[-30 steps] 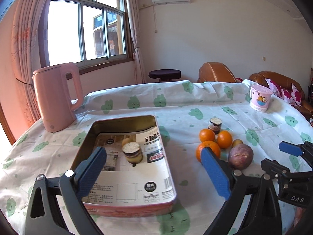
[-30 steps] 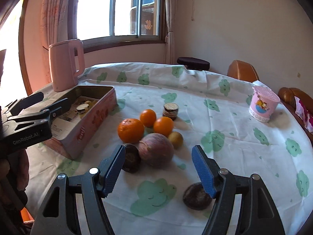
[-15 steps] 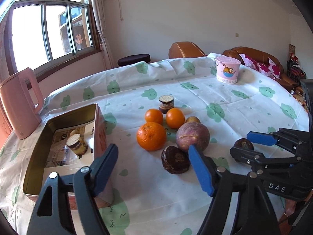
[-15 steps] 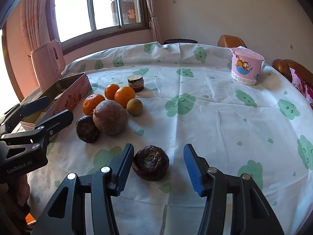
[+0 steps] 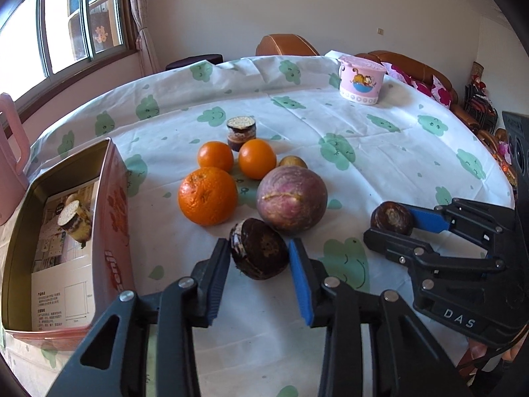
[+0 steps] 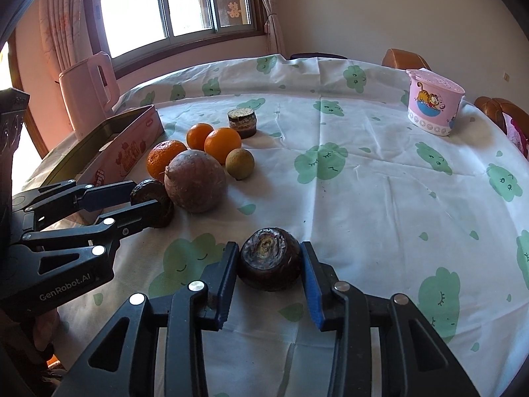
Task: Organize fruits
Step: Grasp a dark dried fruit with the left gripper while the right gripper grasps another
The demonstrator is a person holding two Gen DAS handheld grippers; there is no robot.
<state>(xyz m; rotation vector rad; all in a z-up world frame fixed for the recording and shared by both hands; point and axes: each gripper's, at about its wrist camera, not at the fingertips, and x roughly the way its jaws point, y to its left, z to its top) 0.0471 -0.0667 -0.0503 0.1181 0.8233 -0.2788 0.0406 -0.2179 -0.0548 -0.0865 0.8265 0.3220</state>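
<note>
My left gripper is shut on a dark brown water chestnut that rests on the tablecloth; it also shows in the right wrist view. My right gripper is shut on a second dark water chestnut, seen too in the left wrist view. Behind lie a purple passion fruit, a big orange, two small oranges, a small brown fruit and a cut dark piece. The open tin box at left holds one cut piece.
A pink kettle stands behind the tin box. A pink cartoon cup stands at the far right of the round table. Brown chairs and a sofa stand beyond the table.
Both grippers have moved forward and closed, each onto a dark water chestnut. The left one swung right, away from the tin box.
</note>
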